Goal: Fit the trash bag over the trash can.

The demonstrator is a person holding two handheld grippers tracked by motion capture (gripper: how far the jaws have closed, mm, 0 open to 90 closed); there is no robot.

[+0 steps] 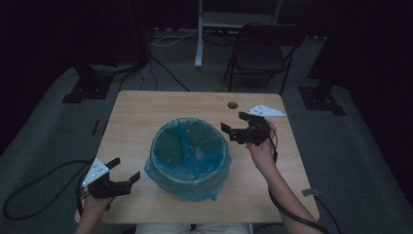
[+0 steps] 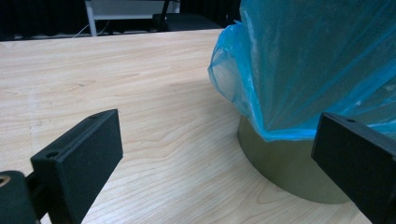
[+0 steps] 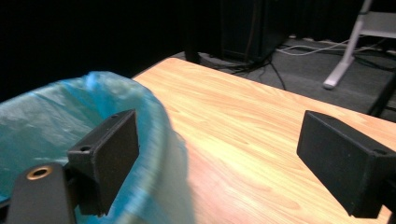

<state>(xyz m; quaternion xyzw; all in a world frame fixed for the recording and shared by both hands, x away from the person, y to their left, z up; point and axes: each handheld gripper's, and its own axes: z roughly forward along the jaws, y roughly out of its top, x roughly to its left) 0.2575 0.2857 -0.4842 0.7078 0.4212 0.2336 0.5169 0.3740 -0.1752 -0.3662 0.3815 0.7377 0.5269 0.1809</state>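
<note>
Bin at mid-table, lined with a blue bag folded out over the rim; left gripper low at the near left corner, jaws wide apart, empty, aimed at the bin's side, close but not touching; right gripper held up beside the far right rim, jaws spread, nothing between them; one jaw just over the bag's edge in the right gripper view; folding chair beyond the table.

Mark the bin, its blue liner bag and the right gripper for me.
bin (image 2: pixel 285 170), left gripper view, bare wall below the bag
blue liner bag (image 1: pixel 191 146), high view, inside of the bag
right gripper (image 1: pixel 233 124), high view, midway between its fingertips
</note>
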